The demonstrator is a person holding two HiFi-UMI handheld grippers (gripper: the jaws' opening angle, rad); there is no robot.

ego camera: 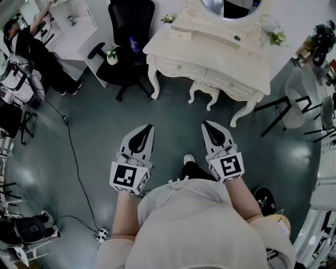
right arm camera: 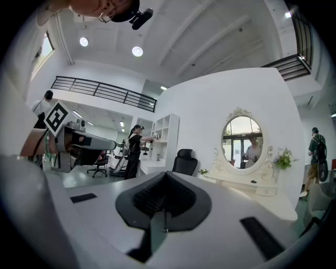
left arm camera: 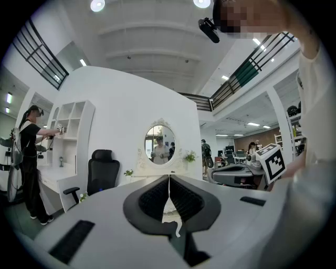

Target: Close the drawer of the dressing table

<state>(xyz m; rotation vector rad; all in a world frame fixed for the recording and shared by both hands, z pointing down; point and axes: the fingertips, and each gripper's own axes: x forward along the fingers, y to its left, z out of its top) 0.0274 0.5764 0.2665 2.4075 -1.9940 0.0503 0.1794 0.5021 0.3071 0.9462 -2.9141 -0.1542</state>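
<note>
Left gripper (ego camera: 148, 129) and right gripper (ego camera: 207, 127) sit well short of the dressing table (ego camera: 210, 50), aimed at it, jaws pressed together and empty, likely for pushing the drawer (ego camera: 228, 84)

Facing the counter (ego camera: 210, 44) from well back.
Under it a stool (ego camera: 203, 92), left of it a chair (ego camera: 128, 31), on it a mirror (ego camera: 231, 8); nearer, left claw (ego camera: 150, 126) beside right claw (ego camera: 205, 124).

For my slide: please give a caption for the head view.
Left tool and right tool, both shut, held before the white dressing table.
</note>
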